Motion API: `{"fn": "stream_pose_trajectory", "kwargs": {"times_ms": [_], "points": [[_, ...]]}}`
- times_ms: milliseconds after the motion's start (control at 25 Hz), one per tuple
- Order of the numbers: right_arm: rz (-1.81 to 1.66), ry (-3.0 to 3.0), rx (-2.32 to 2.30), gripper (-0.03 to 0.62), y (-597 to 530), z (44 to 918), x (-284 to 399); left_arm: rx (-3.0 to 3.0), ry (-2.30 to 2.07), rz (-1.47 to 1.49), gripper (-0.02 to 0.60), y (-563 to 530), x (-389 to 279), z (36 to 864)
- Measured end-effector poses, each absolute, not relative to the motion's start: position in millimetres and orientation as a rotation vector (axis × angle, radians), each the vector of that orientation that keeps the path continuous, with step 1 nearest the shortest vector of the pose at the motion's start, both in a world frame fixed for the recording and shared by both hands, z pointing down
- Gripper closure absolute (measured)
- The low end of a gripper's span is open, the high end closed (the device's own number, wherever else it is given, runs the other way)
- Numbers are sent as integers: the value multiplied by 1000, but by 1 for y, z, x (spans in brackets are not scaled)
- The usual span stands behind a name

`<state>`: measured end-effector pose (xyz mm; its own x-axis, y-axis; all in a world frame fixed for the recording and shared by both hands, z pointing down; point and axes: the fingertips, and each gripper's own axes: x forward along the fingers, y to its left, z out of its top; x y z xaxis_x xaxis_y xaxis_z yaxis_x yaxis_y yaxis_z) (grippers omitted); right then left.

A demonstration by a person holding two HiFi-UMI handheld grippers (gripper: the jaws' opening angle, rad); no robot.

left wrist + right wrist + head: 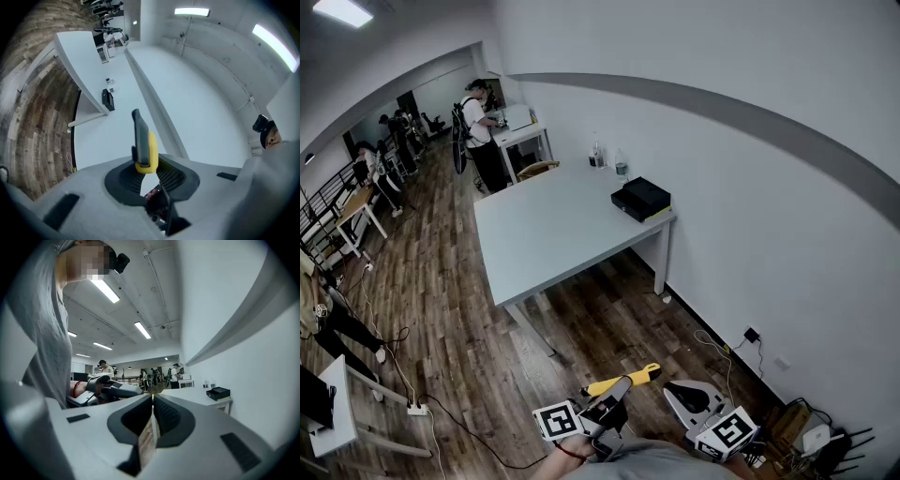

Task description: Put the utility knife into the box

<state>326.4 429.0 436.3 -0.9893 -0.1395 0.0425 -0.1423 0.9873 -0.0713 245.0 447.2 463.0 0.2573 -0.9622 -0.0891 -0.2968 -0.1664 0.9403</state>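
1. While the left gripper pinches the yellow-and-black utility knife by its lower end, the knife stands up out of the jaws, its dark tip pointing away from the camera.
2. The right gripper has its jaws pressed together with nothing between them. Only a sliver of floor shows below the point where they meet.
3. In the head view both grippers sit at the bottom edge, and the hands that hold them are mostly cut off. Whether the knife's blade is out cannot be made out.
4. The black box lies near the far right corner of the white table, well apart from the knife. From here it is too small to tell whether it is open or closed.
5. Two small bottles stand behind the box, close to the wall.
6. The room is long, with a dark wood plank floor. More desks stand at its far end, and several people are there.
7. The table's right edge runs along the wall. A wide stretch of floor lies between the grippers and the table's near edge.
8. Cables and a power strip lie on the floor to the left, and more cables trail along the foot of the wall on the right.
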Motion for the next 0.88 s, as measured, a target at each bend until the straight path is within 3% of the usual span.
{"fn": "stream_pose_trajectory", "kwargs": {"times_ms": [880], "points": [[160, -3090, 204, 556, 411, 434, 311, 1667, -1197, -972, 506, 432, 229, 453]]}}
